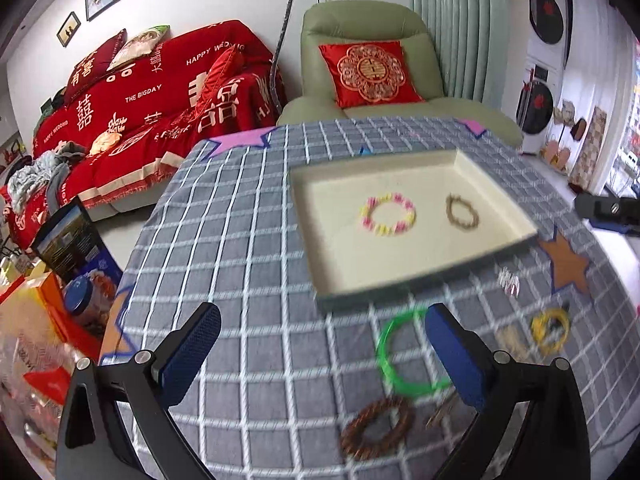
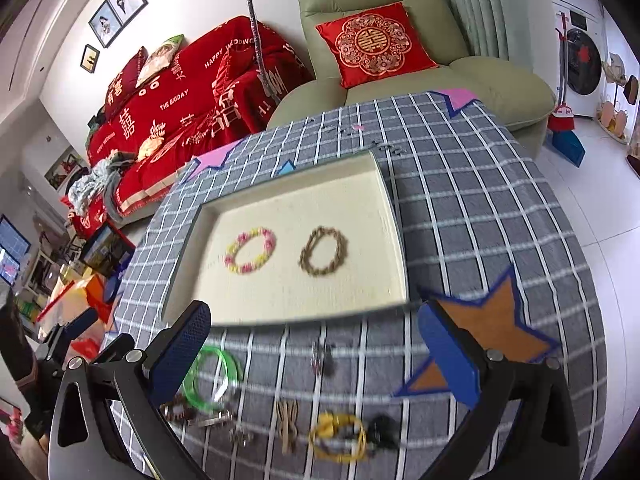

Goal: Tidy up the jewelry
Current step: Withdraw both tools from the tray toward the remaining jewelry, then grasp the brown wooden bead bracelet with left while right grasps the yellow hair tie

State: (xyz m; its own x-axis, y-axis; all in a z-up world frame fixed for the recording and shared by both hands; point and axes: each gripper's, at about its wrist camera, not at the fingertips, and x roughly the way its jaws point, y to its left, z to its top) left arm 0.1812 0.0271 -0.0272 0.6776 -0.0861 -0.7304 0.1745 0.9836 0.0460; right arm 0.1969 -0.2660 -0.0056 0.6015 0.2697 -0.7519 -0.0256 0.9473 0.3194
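Observation:
A cream tray [image 1: 500, 184] [image 2: 394, 216] on the checked tablecloth holds a pink-and-yellow bead bracelet [image 1: 389, 214] [image 2: 251, 251] and a tan woven bracelet [image 1: 462, 212] [image 2: 324, 251]. In front of the tray lie a green bangle [image 1: 394, 364] [image 2: 210, 380], a brown bead bracelet [image 1: 376, 426], a yellow bracelet [image 1: 551, 330] [image 2: 338, 436], a small silver piece [image 1: 509, 280] [image 2: 322, 356] and tan clips [image 2: 288, 424]. My left gripper [image 1: 320, 356] is open and empty above the cloth, left of the green bangle. My right gripper [image 2: 316, 360] is open and empty above the loose pieces.
The table [image 1: 240, 240] is round with star patches, one orange [image 2: 496, 320]. Behind it stand a green armchair [image 1: 360, 28] and a red sofa [image 1: 160, 92]. Boxes and jars [image 1: 76, 280] crowd the floor at left. The other gripper's body shows at right [image 1: 608, 210].

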